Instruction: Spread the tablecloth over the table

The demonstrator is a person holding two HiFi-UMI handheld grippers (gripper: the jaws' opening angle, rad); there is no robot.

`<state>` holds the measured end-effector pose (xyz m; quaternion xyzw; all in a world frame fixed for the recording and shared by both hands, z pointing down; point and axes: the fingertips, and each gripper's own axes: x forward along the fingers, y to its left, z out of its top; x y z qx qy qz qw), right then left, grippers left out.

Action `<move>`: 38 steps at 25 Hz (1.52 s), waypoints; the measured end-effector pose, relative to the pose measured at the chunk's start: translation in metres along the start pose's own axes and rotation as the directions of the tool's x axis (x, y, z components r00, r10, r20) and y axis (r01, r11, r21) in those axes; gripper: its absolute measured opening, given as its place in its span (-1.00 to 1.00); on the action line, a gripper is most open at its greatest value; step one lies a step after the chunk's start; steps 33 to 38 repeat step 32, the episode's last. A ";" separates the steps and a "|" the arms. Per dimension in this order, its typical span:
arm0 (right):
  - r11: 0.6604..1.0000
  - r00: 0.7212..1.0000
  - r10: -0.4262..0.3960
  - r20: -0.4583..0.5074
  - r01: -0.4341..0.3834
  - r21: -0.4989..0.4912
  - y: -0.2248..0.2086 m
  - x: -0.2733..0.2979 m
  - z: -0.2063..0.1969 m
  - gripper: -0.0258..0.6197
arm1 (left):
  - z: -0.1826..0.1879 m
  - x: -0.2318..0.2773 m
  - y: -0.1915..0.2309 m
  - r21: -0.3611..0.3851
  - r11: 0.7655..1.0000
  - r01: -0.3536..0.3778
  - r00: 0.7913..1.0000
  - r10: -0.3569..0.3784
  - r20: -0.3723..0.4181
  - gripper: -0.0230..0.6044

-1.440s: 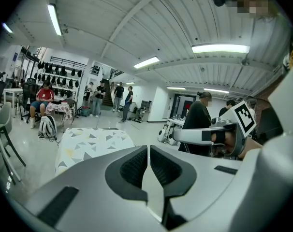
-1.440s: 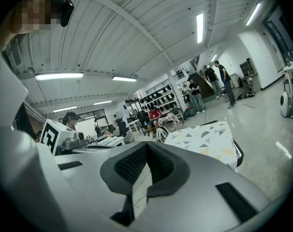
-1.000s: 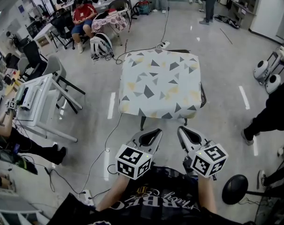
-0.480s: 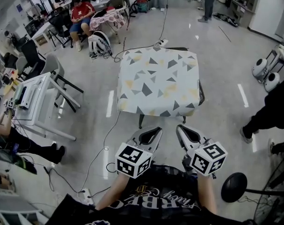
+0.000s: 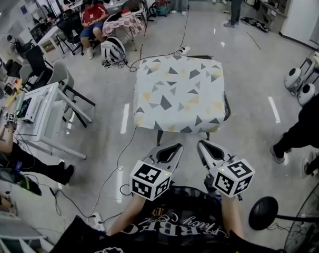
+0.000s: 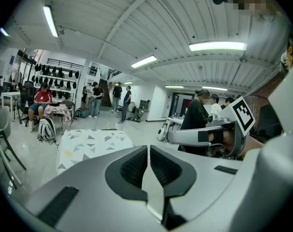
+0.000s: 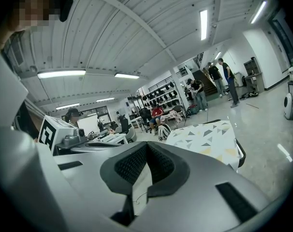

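The tablecloth (image 5: 179,94), white with grey and yellow triangles, lies spread over the small square table and hangs over its edges. It also shows in the left gripper view (image 6: 91,146) and the right gripper view (image 7: 209,137). Both grippers hover side by side in front of the person's chest, short of the table's near edge. My left gripper (image 5: 175,148) is shut, with its ribbed pads together and nothing between them (image 6: 148,151). My right gripper (image 5: 202,144) is also shut and empty (image 7: 146,149).
A white desk (image 5: 41,112) and a grey chair (image 5: 65,83) stand at the left. Cables (image 5: 122,152) run over the floor beside the table. A person's leg (image 5: 301,130) is at the right, and a black round stool (image 5: 263,212) is near my right arm. A backpack (image 5: 113,50) lies beyond the table.
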<state>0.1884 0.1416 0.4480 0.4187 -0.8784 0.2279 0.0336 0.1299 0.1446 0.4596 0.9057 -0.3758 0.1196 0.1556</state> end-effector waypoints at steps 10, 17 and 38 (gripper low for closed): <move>1.000 1.000 -0.021 0.002 0.021 -0.009 -0.008 -0.006 0.000 -0.88 | -0.001 0.006 -0.006 0.009 1.000 0.010 1.000 -0.010 -0.007 -0.82; 0.999 0.999 -0.049 -0.002 0.049 0.000 -0.016 -0.011 -0.005 -0.88 | -0.004 0.009 -0.006 0.009 1.000 0.017 1.000 -0.017 -0.015 -0.82; 0.984 0.985 -0.175 0.006 0.175 0.023 -0.066 -0.031 -0.005 -0.88 | -0.014 0.016 0.006 -0.005 1.000 0.015 0.999 -0.015 -0.031 -0.82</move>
